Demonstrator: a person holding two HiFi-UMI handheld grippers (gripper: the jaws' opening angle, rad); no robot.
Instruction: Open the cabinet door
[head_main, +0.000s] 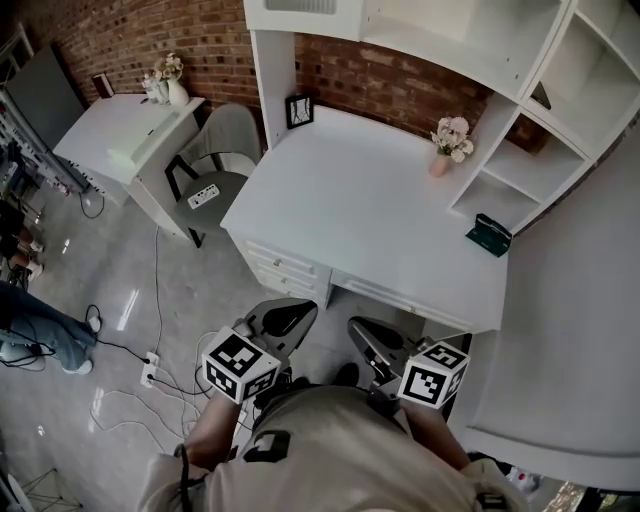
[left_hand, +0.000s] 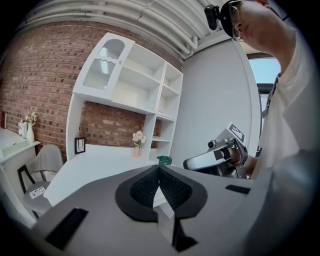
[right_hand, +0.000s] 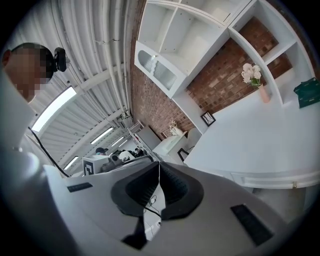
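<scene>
Approaching: my reading of the step in hand. Both pairs of tongs are held low in front of the person, short of the surface (head_main: 380, 215) and well apart from the cabinet door.
Left tongs (left_hand: 159, 169): pads together, nothing between them.
Right tongs (right_hand: 159, 165): pads together, likewise empty.
Cabinet door (left_hand: 106, 61): most likely the ribbed-glass door at the top left of the white shelf unit (left_hand: 150, 85) above the surface. It looks shut, and I cannot make out a handle.
Risk, reach: the door sits high and at the back of the surface. Leaning in for it could bring the tongs or a sleeve against the vase of flowers (head_main: 447, 140) or the picture frame (head_main: 299, 110) and tip them.
Risk, grip: closed tongs cannot take an edge, so they must part first. On a smooth white frame with no clear handle the pads may slip off.
Risk, wrong target: the tall white panel (head_main: 580, 330) at the right may be a cabinet too; I cannot tell.
Risk, underfoot: cables (head_main: 130, 400) and a power strip (head_main: 150, 370) lie on the floor (head_main: 110, 270) near the person's feet, and a step to the left could catch them.
Surface: white and mostly bare. The vase stands beside the unit's upright, the frame is at the back by the brick wall (head_main: 150, 40), and a green box (head_main: 489, 235) sits at the right edge. There are drawers under the front.
Room: the floor is glossy grey. A chair (head_main: 215, 170) stands between this surface and a second surface (head_main: 110, 135) that carries another vase. Another person's legs (head_main: 40, 325) show at the far left.
</scene>
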